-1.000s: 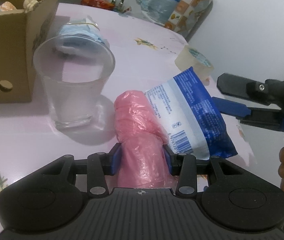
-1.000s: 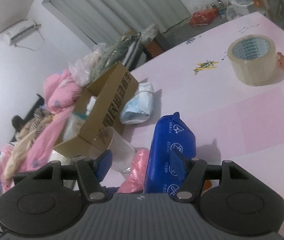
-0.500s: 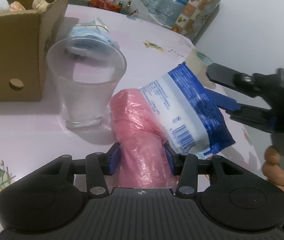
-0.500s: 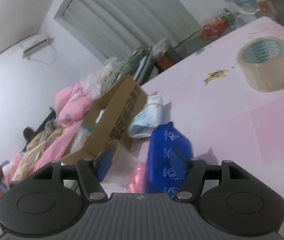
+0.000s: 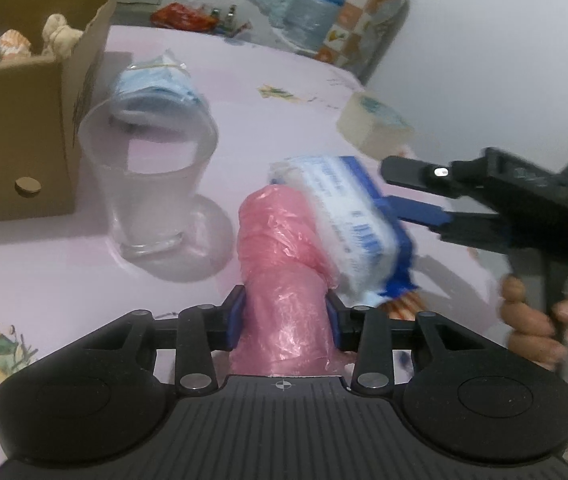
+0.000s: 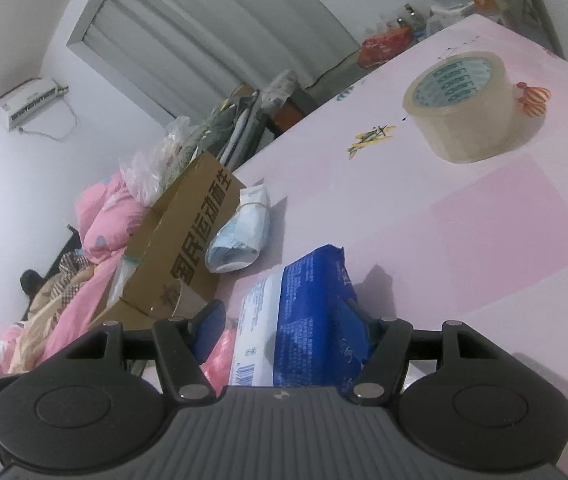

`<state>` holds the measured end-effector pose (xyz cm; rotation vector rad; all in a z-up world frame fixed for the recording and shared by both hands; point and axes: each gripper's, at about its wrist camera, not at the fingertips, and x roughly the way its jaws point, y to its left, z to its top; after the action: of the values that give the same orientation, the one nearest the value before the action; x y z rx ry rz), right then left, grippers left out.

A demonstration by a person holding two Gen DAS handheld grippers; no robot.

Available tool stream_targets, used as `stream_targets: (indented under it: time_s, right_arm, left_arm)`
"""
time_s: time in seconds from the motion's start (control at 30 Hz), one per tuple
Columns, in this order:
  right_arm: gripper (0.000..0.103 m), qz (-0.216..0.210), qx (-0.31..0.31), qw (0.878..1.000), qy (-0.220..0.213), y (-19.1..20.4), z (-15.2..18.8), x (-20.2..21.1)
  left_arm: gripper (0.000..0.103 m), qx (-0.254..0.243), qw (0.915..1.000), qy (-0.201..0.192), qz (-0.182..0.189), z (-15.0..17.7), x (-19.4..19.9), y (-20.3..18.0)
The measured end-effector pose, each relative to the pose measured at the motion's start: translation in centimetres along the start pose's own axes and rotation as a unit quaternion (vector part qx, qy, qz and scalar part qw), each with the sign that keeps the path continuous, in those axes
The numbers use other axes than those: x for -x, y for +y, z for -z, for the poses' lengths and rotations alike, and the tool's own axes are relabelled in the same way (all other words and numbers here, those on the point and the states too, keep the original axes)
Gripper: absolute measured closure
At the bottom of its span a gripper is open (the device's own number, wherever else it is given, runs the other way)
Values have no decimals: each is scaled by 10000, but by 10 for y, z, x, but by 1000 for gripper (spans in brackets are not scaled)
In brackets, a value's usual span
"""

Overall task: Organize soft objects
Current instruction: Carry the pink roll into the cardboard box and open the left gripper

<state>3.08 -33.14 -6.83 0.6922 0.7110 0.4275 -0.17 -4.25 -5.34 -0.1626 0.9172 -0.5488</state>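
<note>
Kid: Tongs on the left (image 5: 286,316) pinch the pink plastic bag roll (image 5: 284,276). What changed?

Helper: Right tongs (image 6: 296,328) have tipped the blue wet-wipes pack (image 6: 312,320); it now leans lower over the tabletop (image 5: 43,264). They stand wide around it, gripping, I think.

Kid: Which way does the roll point?

Helper: Long way toward twelve o'clock, beside the plastic cup (image 5: 147,184). The cardboard box (image 5: 15,128) looks like the goal.

Pink plastic-bag roll (image 5: 284,276) touching a blue-and-white wipes pack (image 5: 348,224), both above the pink table (image 5: 63,264)
</note>
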Motion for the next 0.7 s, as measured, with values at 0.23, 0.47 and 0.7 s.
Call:
stream_targets:
  time_s: [0.23, 0.47, 0.7]
  right_arm:
    - [41, -170, -26, 9998, -93, -2, -5, 3]
    - [40, -530, -10, 9983, -226, 5, -10, 5]
    - [40, -812, 47, 9964, -228, 7, -9, 2]
  left_arm:
    - [65, 28, 9968, -302, 739, -16, 70, 3]
    - [65, 217, 9887, -1475, 169, -58, 141, 25]
    - [65, 528, 9788, -1560, -1214, -117, 128, 80]
